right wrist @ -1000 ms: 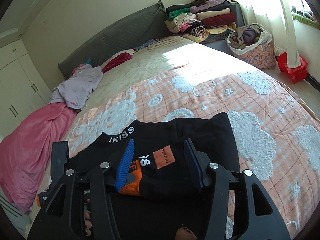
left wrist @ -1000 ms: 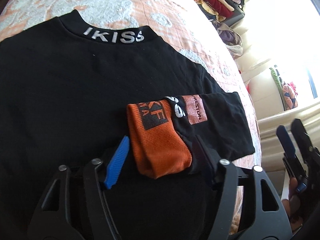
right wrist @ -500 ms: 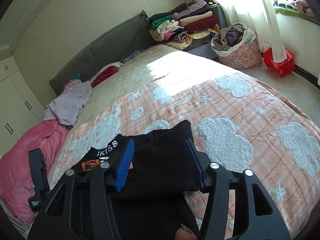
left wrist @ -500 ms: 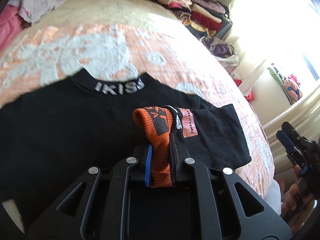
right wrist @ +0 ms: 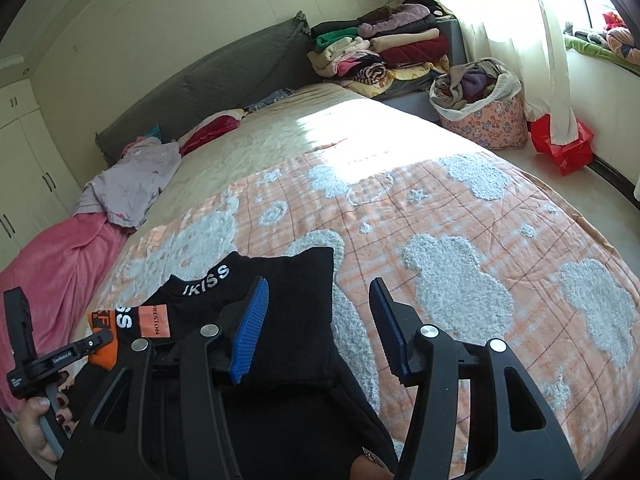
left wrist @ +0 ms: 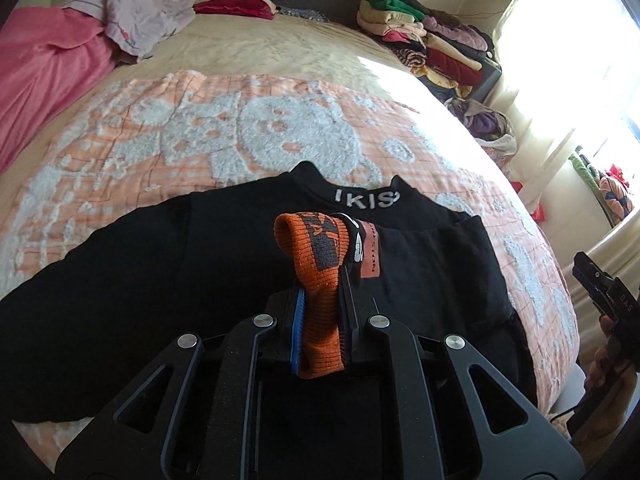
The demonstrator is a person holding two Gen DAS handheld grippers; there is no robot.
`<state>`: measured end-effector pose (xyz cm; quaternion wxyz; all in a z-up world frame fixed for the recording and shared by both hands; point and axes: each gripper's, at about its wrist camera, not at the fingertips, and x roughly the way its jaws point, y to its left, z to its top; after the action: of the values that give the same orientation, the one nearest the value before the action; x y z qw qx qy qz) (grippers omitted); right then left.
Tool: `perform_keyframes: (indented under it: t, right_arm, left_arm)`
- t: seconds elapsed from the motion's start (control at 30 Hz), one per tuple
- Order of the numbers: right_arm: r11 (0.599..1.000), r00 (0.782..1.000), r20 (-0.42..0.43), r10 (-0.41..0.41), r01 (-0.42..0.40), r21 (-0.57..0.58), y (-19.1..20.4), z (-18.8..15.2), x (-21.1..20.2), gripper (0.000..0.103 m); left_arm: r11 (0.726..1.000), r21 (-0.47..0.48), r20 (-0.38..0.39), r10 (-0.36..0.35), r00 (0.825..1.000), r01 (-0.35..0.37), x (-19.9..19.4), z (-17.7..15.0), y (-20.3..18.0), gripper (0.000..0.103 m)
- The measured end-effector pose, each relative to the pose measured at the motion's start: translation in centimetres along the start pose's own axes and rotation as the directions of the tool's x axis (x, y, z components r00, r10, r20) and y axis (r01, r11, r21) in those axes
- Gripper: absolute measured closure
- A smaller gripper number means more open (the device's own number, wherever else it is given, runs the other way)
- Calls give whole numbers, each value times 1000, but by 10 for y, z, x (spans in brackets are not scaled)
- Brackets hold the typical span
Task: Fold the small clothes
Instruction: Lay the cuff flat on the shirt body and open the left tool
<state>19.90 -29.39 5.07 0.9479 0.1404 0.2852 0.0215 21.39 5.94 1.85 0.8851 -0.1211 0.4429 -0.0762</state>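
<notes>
Two Grippers Over One Black Top

Broad bed [right wrist: 400, 152], quilted in peach [right wrist: 460, 216] with fluffy white cloud patches, bare and roomy toward the headboard and the window side; near edge curving off low at right. Pink blanket [left wrist: 44, 72] and lilac garment [right wrist: 132, 176] crowding the far left corner. Stacked clothes [right wrist: 380, 52] and a stuffed floral basket [right wrist: 480, 116] beyond the bed.

Spread flat on the quilt near the front edge: black top [left wrist: 160, 272], soft knit, collar lettered white and pointing at the headboard, long axis running collar to hem toward the cameras. Folded inward across the chest: sleeve ending in a ribbed orange cuff [left wrist: 316, 280].

Left gripper [left wrist: 320, 332] with jaws clamped on that cuff, lifting it off the chest. Right gripper [right wrist: 320, 332] with jaws spread apart, hovering above the top's right edge, holding nothing.
</notes>
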Motion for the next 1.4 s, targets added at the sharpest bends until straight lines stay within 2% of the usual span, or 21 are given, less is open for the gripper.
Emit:
perform_keyframes:
  t: [0.1,0.13,0.3,0.43,0.5,0.63,0.77,0.8,0.83,0.9,1.03,1.13,1.23,1.27,1.3,1.4]
  right_arm:
    - [998,1000,-12,18,-18,-55,15,-3,3,51]
    - [997,999,-20,25,-27,-75,20,-5,4,51]
    - [982,994,-81,72,-85,-169,55,-12,15,49]
    - [966,973,-174,151,-183,-183,81,-20,36,48]
    - [966,969,-215,121,-164,-198,90,-26,52,48]
    - [970,956,-287,66,-129,-206,92,-42,80,48]
    - [981,936,-346,-61,-7,-193,68,-56,108,44]
    - [986,925,-372,-79,16,-169,59,-60,116,44]
    - [991,923,-380,-54,2,-134,51,-63,119,44]
    - [994,932,-363,-22,-19,-109,47,-64,114,44]
    - [997,943,-329,53,-66,-30,40,-58,87,44]
    - [998,956,-289,41,-53,-32,40,-54,69,44]
    - [997,963,-262,66,-74,-22,42,-52,55,43]
    - [997,965,-253,72,-80,-23,44,-52,50,36]
    - [996,967,-242,76,-84,-24,45,-52,46,23]
    - [995,972,-219,85,-94,-32,53,-51,36,20]
  left_arm:
    - [1000,-8,-5,30,1000,-30,-2,-8,11,89]
    - [999,-10,2,39,999,-39,-6,-10,15,85]
    - [999,7,11,51,999,-51,-14,-15,19,82]
    - [998,46,-22,38,999,-37,-2,-18,5,71]
    - [997,69,-57,47,997,-43,11,-22,0,71]
    - [990,95,-141,115,983,-102,45,-36,7,67]
    - [995,75,-132,81,988,-72,43,-42,19,64]
    - [996,69,-132,73,989,-64,41,-42,21,64]
    - [997,60,-134,64,989,-57,39,-42,22,64]
    - [998,41,-129,48,990,-43,33,-43,24,62]
    - [998,41,-87,53,995,-50,11,-43,25,52]
    - [997,39,-45,70,997,-68,-6,-42,26,41]
    - [996,35,-5,85,996,-85,-23,-44,28,30]
    - [995,35,8,93,996,-94,-28,-44,28,26]
    - [994,35,20,106,994,-106,-32,-45,28,23]
    - [986,35,56,159,986,-161,-46,-49,30,13]
